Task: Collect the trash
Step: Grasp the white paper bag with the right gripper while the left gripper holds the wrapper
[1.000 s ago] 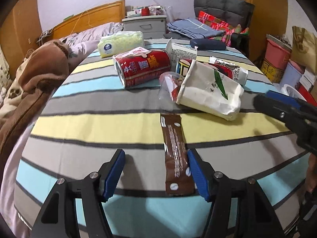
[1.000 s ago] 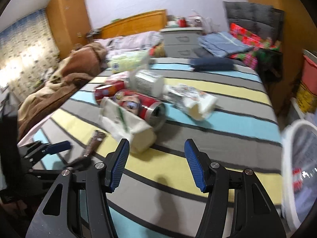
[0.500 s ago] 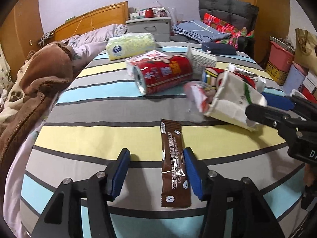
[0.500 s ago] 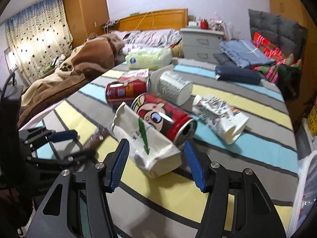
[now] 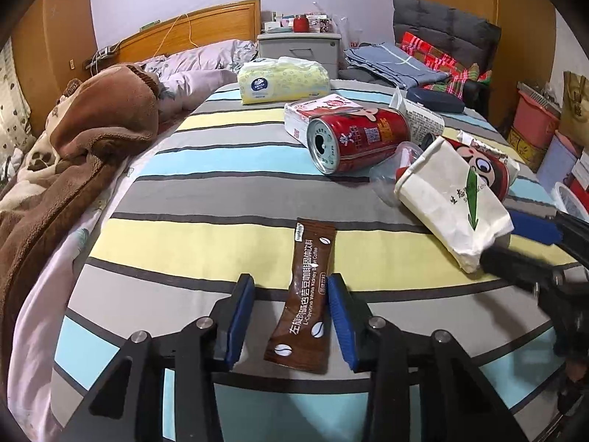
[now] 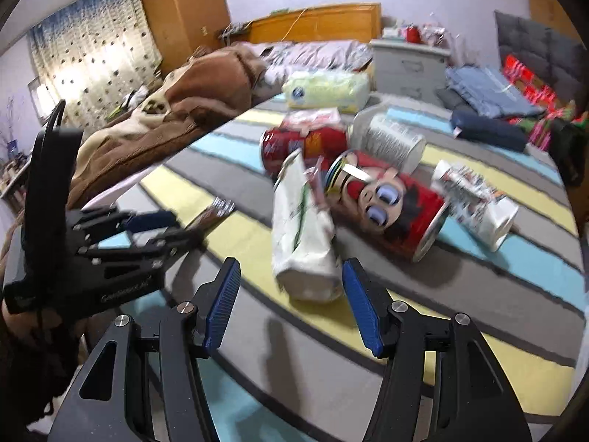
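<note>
The left gripper points steeply down at the striped bedspread, its blue pads on either side of a brown coffee sachet that lies flat on the cover. Its jaws are closing: the right pad sits just at the sachet's edge, while the left pad is apart from it with bedspread showing between, so the sachet is between the fingers but not pinched. The sachet's far end lies on a yellow stripe and its near end on a grey one.

The right gripper also tilts downward, and its fingers stand wide with nothing between them. Just ahead of its tips lies a white paper bag with a green mark, lengthwise toward the camera. In the left wrist view this gripper reaches in from the right edge, its fingers close beside the bag's near end.

Behind the bag the rest of the litter is bunched together: a red can with a cartoon face, another red can on its side, a crumpled paper cup and a pack of tissues further back.
</note>
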`<state>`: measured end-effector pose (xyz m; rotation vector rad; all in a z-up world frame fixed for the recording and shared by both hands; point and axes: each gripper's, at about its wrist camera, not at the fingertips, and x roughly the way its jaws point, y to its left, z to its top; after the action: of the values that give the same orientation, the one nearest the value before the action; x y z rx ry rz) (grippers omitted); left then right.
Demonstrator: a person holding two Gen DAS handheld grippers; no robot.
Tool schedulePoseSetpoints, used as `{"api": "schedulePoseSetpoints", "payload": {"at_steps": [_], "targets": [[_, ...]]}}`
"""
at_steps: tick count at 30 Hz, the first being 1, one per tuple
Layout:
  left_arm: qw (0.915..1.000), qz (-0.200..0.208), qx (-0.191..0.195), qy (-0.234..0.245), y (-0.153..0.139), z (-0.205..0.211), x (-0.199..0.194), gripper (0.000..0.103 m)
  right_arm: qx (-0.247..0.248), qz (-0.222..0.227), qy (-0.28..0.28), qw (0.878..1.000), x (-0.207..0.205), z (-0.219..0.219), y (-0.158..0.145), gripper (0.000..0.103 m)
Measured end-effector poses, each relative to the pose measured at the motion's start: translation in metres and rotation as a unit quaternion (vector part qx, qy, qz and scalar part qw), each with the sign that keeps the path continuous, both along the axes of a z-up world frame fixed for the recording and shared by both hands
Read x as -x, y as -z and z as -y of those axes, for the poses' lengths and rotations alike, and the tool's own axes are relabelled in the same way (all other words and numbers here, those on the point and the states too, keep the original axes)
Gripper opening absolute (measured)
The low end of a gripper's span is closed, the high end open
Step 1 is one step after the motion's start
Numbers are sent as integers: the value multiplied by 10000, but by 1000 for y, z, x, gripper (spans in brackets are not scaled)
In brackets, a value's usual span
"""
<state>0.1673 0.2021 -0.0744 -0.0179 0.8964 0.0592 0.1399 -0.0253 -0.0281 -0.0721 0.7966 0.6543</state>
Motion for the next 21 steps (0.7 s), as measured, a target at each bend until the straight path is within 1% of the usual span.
{"api": "schedulePoseSetpoints", "payload": {"at_steps": [3, 5, 7, 8, 9, 10, 11, 12, 15, 18, 21], "targets": [[10000, 25, 30, 10, 0, -5, 1, 42, -125, -181, 112, 9997, -10, -4, 3, 59], [10000, 38, 36, 34, 0, -6, 1, 42, 16, -95, 143, 9999, -11, -11, 6, 59], [10000, 49, 68, 37, 0, -8, 1, 42, 149, -163, 153, 9996, -13, -19, 9, 59], [10000, 58, 56, 24, 0, -9, 1, 42, 118, -198, 142, 9996, -13, -19, 10, 58], [10000, 53, 20, -2, 0, -10, 0, 42, 79, -220, 132, 9996, -13, -19, 9, 50], [10000, 46, -8, -18, 0, -12, -1, 42, 86, -202, 153, 9996, -12, -20, 9, 45], [10000, 34, -10, -32, 0, -14, -1, 42, 164, -146, 222, 9995, -11, -20, 8, 37], [10000, 23, 11, -42, 1, -16, -2, 42, 187, -106, 264, 9994, -10, -19, 7, 32], [9999, 0, 116, -40, 0, -21, -3, 42, 112, -181, 302, 9993, -10, -17, 8, 32], [10000, 8, 7, 11, 2, -18, -3, 42, 16, -306, 392, 9988, -9, -14, 9, 32], [10000, -17, 24, 58, 2, -19, -5, 42, 16, -339, 501, 9982, -8, -15, 10, 32]]}}
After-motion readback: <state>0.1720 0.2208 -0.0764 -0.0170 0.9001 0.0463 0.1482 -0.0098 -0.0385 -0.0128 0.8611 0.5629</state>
